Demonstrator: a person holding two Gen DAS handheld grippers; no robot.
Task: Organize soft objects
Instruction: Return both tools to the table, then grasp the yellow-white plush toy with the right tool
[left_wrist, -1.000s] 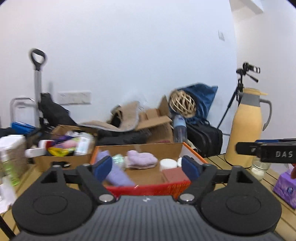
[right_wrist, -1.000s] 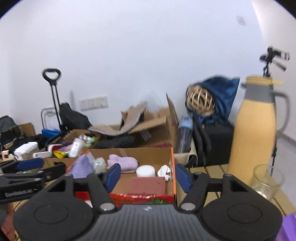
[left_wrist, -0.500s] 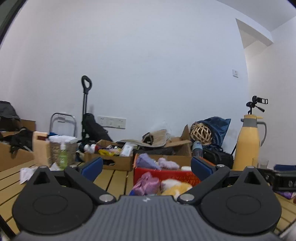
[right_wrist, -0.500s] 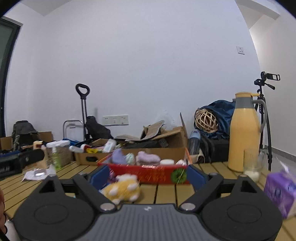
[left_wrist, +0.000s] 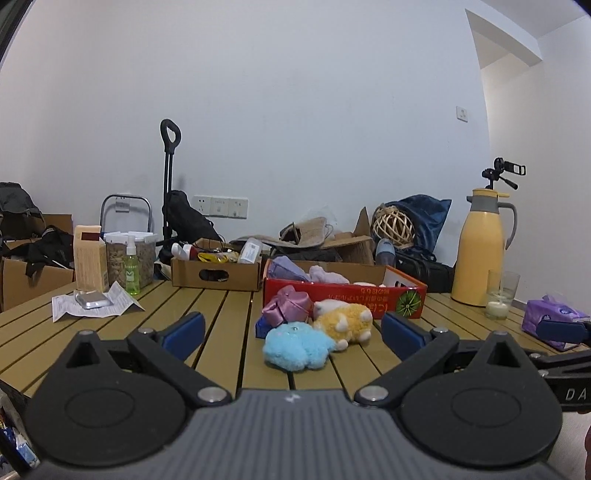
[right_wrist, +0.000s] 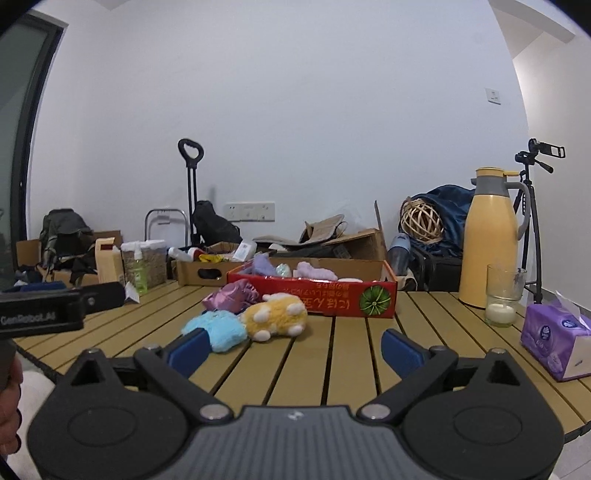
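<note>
Left hand-held gripper (left_wrist: 291, 330) released and empty, right hand-held gripper (right_wrist: 293, 347) likewise spread wide, blue plush toy (left_wrist: 295, 345) just ahead of the left one, touching yellow plush toy (left_wrist: 345, 322), purple satin pouch (left_wrist: 288, 306) beyond, red cardboard box (left_wrist: 343, 297) behind on slatted desk (left_wrist: 221, 325).

Bare slatted counter (right_wrist: 332, 362) lies open ahead of both grippers' fingers. Three plush toys — blue (left_wrist: 295, 345), yellow (left_wrist: 345, 325), purple (left_wrist: 288, 306) — cluster before the red box (left_wrist: 343, 299); tissue pack (right_wrist: 554, 343) and glass (right_wrist: 504, 295) crowd the right.
</note>
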